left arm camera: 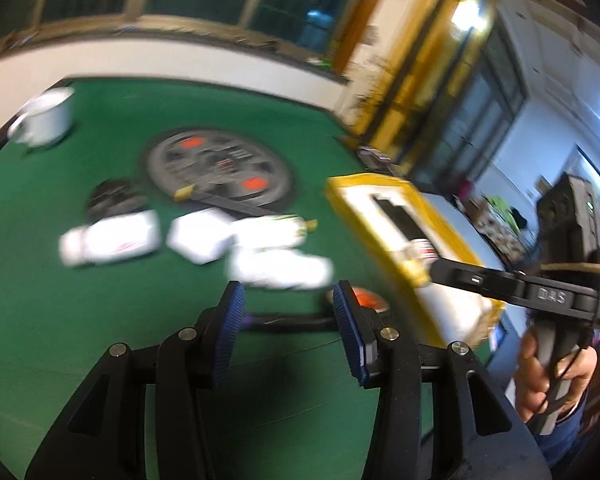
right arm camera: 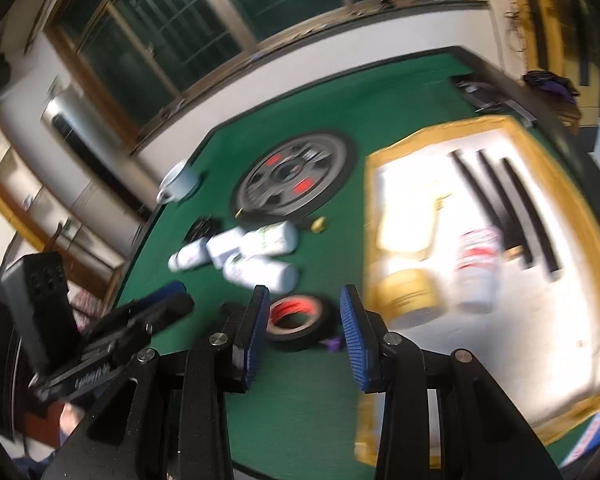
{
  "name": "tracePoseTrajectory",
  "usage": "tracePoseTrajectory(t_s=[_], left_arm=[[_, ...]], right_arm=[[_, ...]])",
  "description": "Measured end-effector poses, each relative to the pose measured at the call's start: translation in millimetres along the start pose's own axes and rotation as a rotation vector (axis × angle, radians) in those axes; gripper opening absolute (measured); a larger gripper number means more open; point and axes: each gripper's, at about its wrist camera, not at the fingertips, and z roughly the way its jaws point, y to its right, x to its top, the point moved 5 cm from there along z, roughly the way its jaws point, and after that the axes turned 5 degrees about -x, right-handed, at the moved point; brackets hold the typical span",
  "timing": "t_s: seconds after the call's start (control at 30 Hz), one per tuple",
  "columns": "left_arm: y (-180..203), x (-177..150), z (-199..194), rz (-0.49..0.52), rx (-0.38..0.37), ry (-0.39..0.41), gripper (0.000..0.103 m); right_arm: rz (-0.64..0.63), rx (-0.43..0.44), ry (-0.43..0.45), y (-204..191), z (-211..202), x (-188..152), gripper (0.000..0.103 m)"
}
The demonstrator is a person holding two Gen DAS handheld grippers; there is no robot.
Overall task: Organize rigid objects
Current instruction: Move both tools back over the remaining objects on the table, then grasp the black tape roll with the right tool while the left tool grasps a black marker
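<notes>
Both tongs hang over the green table (right arm camera: 300,420) with nothing between their pads. The left gripper (left arm camera: 288,332) stands spread; the right gripper (right arm camera: 304,336) is parted too, its jaws easing wider. White bottles (right arm camera: 260,268) lie on their sides in a cluster just ahead of both tongs, long axes running roughly left to right, though blur hides their caps. A tape roll (right arm camera: 300,322) lies flat just beyond the right pads. In the yellow-rimmed tray (right arm camera: 580,208), to the right, a white bottle (right arm camera: 478,268) and a yellow jar (right arm camera: 412,296) stand upright.

bottles (right arm camera: 236,256) left of tray (right arm camera: 572,208), tape (right arm camera: 300,320) nearer
</notes>
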Motion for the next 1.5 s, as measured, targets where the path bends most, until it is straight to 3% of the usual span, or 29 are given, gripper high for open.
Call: tracePoseTrajectory(t_s=[0.17,0.3,0.4,0.5,0.63,0.7,0.87,0.97,1.1,1.23,1.3,1.37,1.4,1.5], left_arm=[[-53,-13,-5,-0.119,0.017,0.009,0.044],[-61,-17,-8,-0.122,0.019,0.03,0.045],[-65,-18,-9,-0.147,-0.027,0.033,0.044],[-68,-17,-12,-0.162,-0.047,0.056,0.045],[-73,-17,-16,-0.187,-0.076,0.062,0.045],[-74,-19,-17,-0.196,-0.085,0.06,0.045],[-74,-20,-17,-0.199,-0.094,0.059,0.044],[-72,-19,-17,-0.189,-0.087,0.057,0.044],[-71,-19,-16,-0.182,-0.081,0.053,0.044],[-71,-19,-16,-0.182,-0.082,0.052,0.044],[-71,-19,-16,-0.182,-0.082,0.053,0.044],[-71,-20,-15,-0.181,-0.082,0.048,0.044],[-71,-20,-15,-0.179,-0.081,0.049,0.044],[-70,-20,-14,-0.172,-0.08,0.048,0.044]], right_arm=[[-0.004,-0.03,-0.064,-18,40,-8,0.033],[0.002,-0.115,-0.088,-13,61,-8,0.033],[0.016,-0.126,-0.104,-11,71,-11,0.037],[0.008,-0.086,-0.111,-18,68,-16,0.045],[-0.068,0.065,-0.167,-47,56,-33,0.048],[-0.08,0.084,-0.168,-50,52,-37,0.048],[-0.055,-0.055,-0.092,-26,49,-29,0.049],[-0.006,-0.039,-0.109,-16,62,-27,0.049],[-0.049,-0.013,-0.098,-30,57,-28,0.063],[-0.121,0.124,-0.167,-59,53,-44,0.063],[-0.147,0.098,-0.129,-61,44,-43,0.063],[-0.14,0.01,-0.077,-49,42,-31,0.063],[-0.124,-0.019,-0.082,-42,44,-26,0.063],[-0.077,0.012,-0.14,-31,63,-22,0.064]])
